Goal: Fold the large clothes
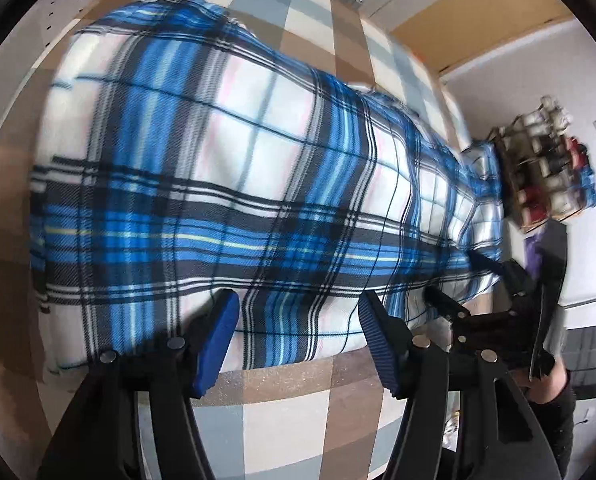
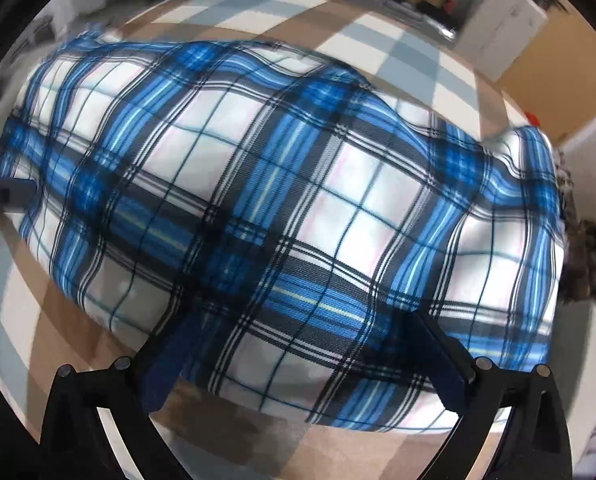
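left gripper (image 1: 295, 336) spread wide above near hem of blue plaid garment (image 1: 233, 184), spread flat on brown-and-grey checked tabletop (image 1: 289, 412). right gripper (image 2: 298, 348) spread too, astride garment edge. shoe rack (image 1: 546, 176) against white wall.

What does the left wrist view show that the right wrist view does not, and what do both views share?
Only the left wrist view shows the right gripper from outside, at the cloth's right end, and a rack of shoes by the wall. Only the right wrist view shows the cloth's near edge draped between its own open fingers. Both show the blue plaid cloth spread on a checked surface.
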{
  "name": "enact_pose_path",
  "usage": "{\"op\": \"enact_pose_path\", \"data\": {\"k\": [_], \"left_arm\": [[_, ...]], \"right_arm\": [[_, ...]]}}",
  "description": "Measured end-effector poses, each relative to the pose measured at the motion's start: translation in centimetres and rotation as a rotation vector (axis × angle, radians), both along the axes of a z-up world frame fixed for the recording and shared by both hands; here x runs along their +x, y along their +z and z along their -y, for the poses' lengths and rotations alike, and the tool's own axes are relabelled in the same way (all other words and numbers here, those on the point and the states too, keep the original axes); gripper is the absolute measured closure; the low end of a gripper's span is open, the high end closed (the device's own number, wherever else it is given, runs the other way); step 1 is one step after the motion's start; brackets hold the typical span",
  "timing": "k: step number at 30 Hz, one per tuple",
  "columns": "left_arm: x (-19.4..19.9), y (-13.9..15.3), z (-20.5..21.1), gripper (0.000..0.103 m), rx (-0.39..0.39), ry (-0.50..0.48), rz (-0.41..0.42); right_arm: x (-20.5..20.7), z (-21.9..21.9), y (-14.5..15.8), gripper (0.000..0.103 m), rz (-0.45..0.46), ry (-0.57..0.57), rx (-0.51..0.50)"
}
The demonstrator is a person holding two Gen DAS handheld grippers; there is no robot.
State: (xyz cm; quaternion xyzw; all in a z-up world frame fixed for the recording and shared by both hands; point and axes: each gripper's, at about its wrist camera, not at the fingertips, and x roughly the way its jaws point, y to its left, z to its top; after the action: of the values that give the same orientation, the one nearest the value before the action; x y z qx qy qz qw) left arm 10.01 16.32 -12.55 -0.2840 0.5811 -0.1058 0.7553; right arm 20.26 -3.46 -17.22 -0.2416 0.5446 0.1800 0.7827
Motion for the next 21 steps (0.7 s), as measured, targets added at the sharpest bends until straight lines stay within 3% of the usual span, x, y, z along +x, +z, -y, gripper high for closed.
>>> {"op": "enact_pose_path", "data": {"k": [4, 8, 11, 15, 18, 21], "left_arm": [[-0.6, -0.1, -1.6, 0.046, -0.08, 0.082, -0.007], [-1.8, 0.1, -2.2, 0.046, -0.096, 0.132, 0.035], [-2.3, 0.0, -1.8, 0.046, -0.101, 0.129, 0.063], [-2.5, -0.7, -3.1, 0.047, -0.194, 0.092, 0.119], [-2.5, -1.3, -4.3, 0.047, -0.278, 0.078, 0.114], [-2.2, -1.6, -4.4, 0.047, -0.299, 0.068, 0.096]], "right_arm": [[0.4, -0.5, 0.8, 0.0, -0.034, -0.004, -0.042], [0.8, -3.7, 6.6, 0.0, 0.026, 0.048, 0.166], [2.2, -7.2, 8.1, 0.0, 0.04, 0.037, 0.2], [5.0, -12.2, 5.3, 0.0, -0.056, -0.007, 0.137], [5.8, -16.4, 2.8, 0.0, -0.052, 0.073, 0.032], [5.5, -17.1, -0.4, 0.0, -0.097, 0.048, -0.037]]}}
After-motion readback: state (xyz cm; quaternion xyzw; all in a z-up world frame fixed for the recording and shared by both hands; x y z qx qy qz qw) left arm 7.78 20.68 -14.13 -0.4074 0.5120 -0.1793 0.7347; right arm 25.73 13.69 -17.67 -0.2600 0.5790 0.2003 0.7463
